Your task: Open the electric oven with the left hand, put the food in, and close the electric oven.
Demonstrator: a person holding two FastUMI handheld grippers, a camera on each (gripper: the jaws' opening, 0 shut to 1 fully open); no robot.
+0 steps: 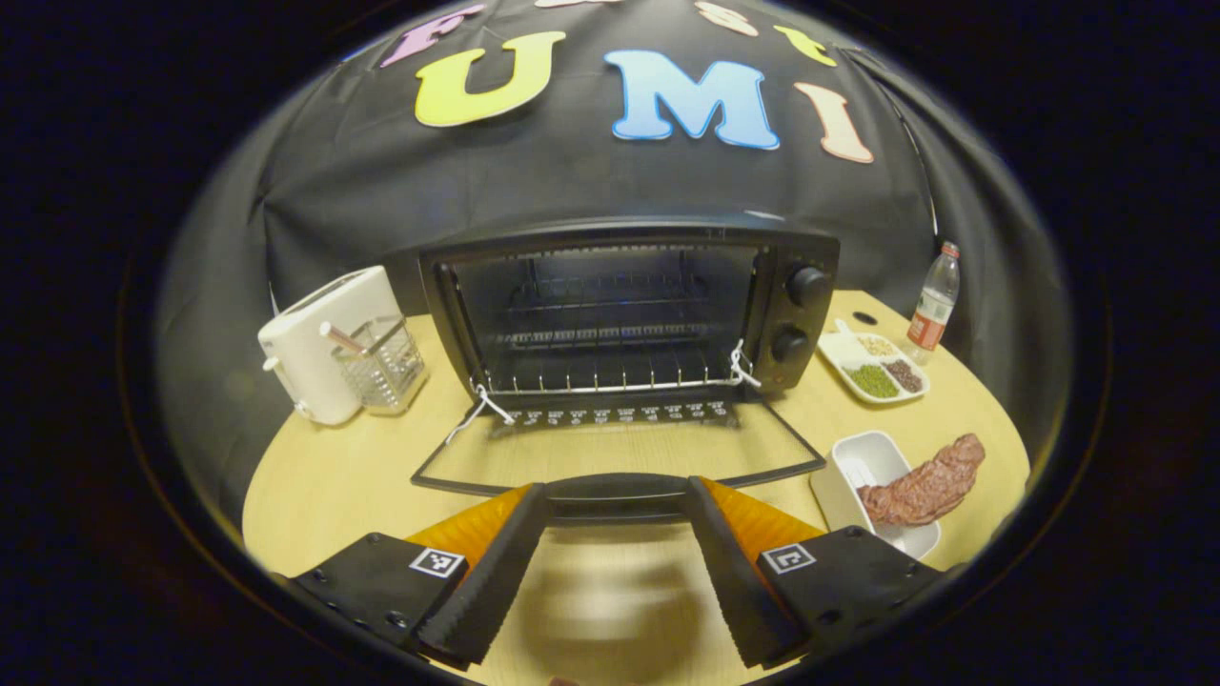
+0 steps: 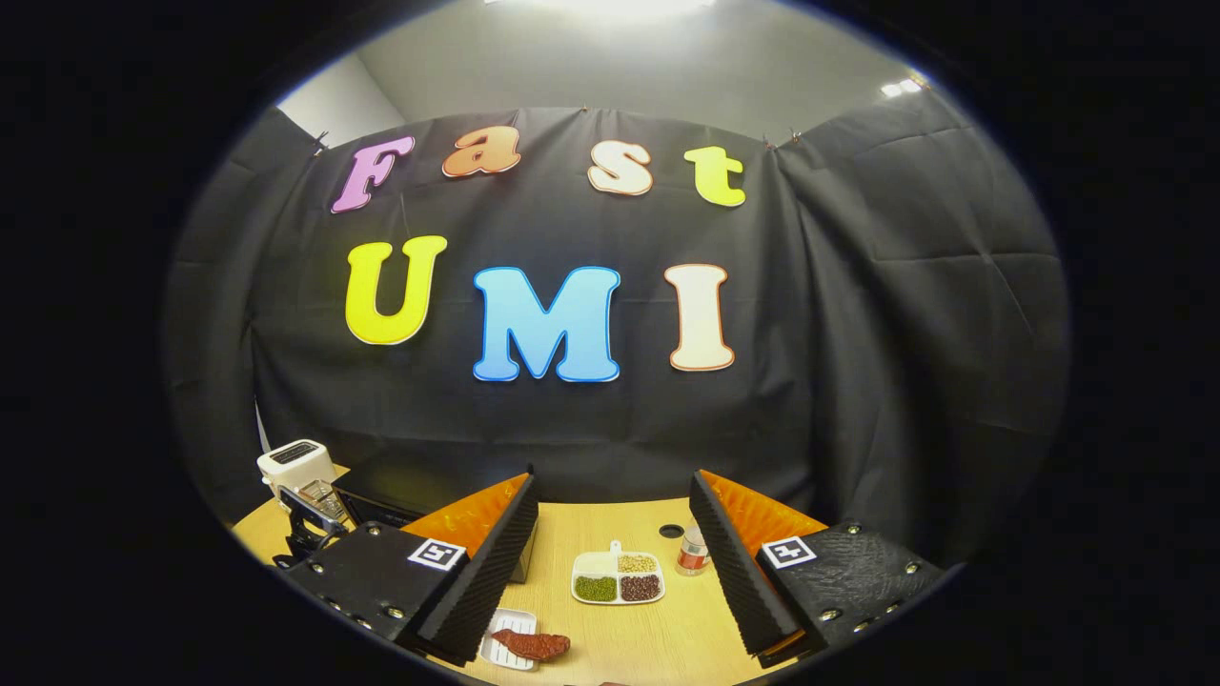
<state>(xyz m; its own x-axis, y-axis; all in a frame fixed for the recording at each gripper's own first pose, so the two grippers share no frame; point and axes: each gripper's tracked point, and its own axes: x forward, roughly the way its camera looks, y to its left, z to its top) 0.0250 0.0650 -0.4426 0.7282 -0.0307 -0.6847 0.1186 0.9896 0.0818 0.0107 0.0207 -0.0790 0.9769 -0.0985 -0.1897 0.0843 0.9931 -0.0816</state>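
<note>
The black electric oven (image 1: 762, 252) stands at the back of the table, its cavity showing a wire rack (image 1: 610, 373). Its glass door (image 1: 772, 440) lies folded down flat towards me. The door's handle (image 1: 618, 495) sits right at the tips of my left gripper (image 1: 618, 488), whose fingers are spread wide on either side of it. The food, a reddish-brown slab of meat (image 1: 925, 488), rests across a small white tray (image 1: 872, 462) to the right of the door. My right gripper (image 2: 612, 478) hangs open and empty high above the table, with the meat (image 2: 534, 645) below it.
A white toaster (image 1: 319, 348) and a clear holder with sticks (image 1: 386, 367) stand left of the oven. A divided plate of beans (image 1: 875, 370) and a small bottle (image 1: 934, 305) are to its right. The round wooden table (image 1: 324, 476) has bare room at the front left.
</note>
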